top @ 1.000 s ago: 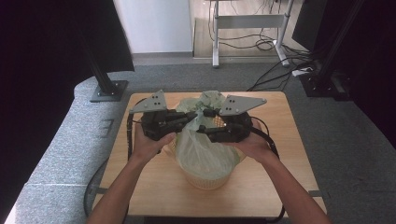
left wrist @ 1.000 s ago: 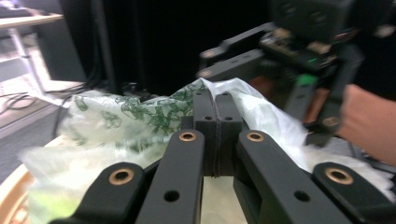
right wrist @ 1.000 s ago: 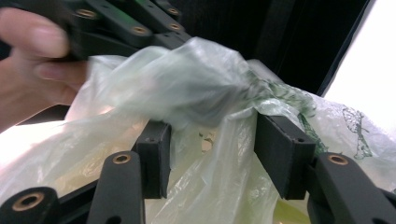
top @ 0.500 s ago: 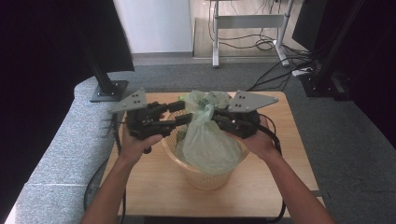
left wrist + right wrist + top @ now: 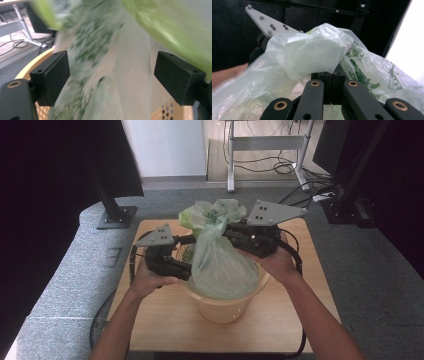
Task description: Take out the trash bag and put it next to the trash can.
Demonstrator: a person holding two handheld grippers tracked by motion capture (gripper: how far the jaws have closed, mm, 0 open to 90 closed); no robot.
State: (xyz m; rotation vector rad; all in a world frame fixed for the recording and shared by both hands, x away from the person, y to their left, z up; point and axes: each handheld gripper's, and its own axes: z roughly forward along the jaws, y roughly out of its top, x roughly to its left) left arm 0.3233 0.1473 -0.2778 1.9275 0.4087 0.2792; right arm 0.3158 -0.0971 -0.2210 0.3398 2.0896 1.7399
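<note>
On the wooden table (image 5: 150, 320), frame centre, the right gripper (image 5: 227, 232) pinches the green bag (image 5: 220, 265) over the basket (image 5: 220, 307); the left gripper (image 5: 187, 257) has just spread its jaws wide around the bag.

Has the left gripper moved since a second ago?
Yes. The left gripper has dropped from the bag's neck toward the near side of the table, beside the basket; its jaws have just been opening, off the green plastic bag.

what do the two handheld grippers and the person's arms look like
Both grippers are black. The left gripper and right gripper each carry a grey three-cornered plate with small dark dots on top, and a black cable trails from each. The left gripper's fingers end in blocky black rectangular pads. The right gripper's fingers hang on black links with brass-coloured pivot pins. The forearms are bare, with no sleeves showing.
</note>
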